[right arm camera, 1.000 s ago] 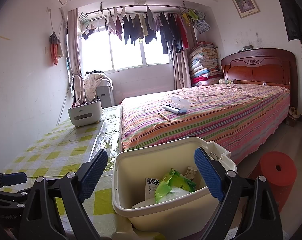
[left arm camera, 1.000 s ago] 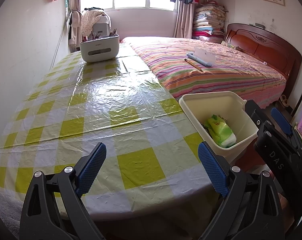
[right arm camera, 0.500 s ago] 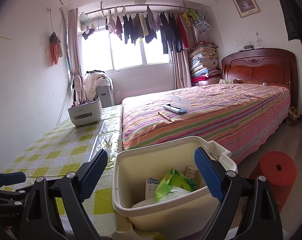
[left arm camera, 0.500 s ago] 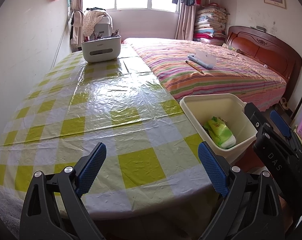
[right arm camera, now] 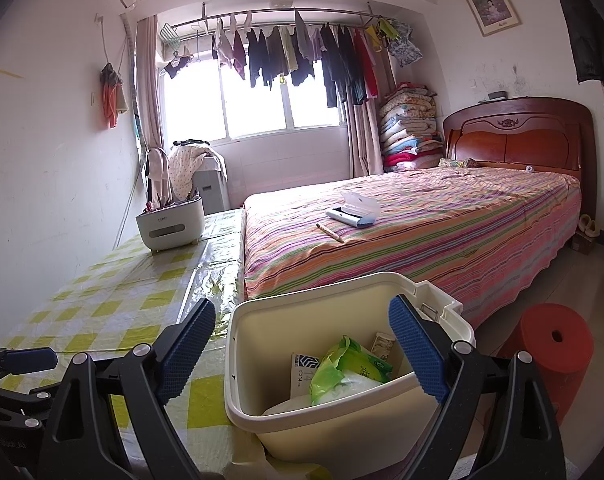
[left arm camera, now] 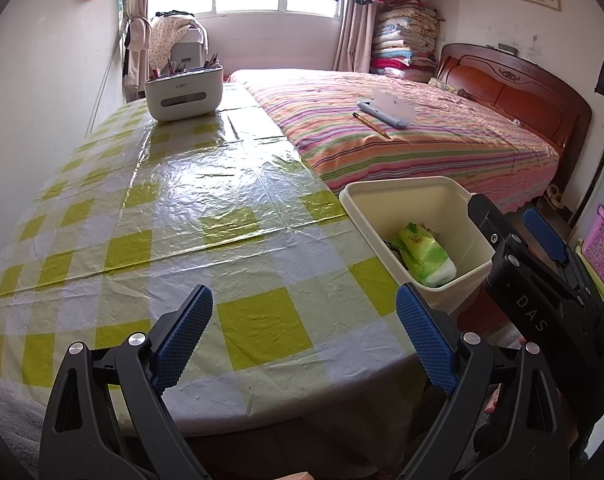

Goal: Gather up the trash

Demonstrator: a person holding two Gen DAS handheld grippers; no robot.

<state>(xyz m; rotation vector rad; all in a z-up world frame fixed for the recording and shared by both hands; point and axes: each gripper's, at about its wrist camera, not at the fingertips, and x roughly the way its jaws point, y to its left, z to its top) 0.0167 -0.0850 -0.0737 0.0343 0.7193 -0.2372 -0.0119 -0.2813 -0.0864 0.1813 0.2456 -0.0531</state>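
Observation:
A cream trash bin [left arm camera: 382, 194] stands beside the table's right edge, next to the bed; it also shows in the right wrist view [right arm camera: 342, 424]. Inside lie a green wrapper [left arm camera: 422, 254] [right arm camera: 348, 368], a small printed card [right arm camera: 302, 372] and other scraps. My left gripper [left arm camera: 304, 334] is open and empty above the near edge of the checked table [left arm camera: 190, 216]. My right gripper [right arm camera: 302, 354] is open and empty, hovering just over the bin's near rim; it also shows at the right of the left wrist view [left arm camera: 514, 224].
A white caddy with utensils [left arm camera: 184, 90] [right arm camera: 170, 224] stands at the table's far end. The striped bed [left arm camera: 402, 136] holds a pencil [left arm camera: 371, 125] and an open case [left arm camera: 388, 108]. A red stool [right arm camera: 550, 344] stands right of the bin.
The left gripper's view has drifted slightly back and up over the table. The right gripper and the bin have not visibly moved.

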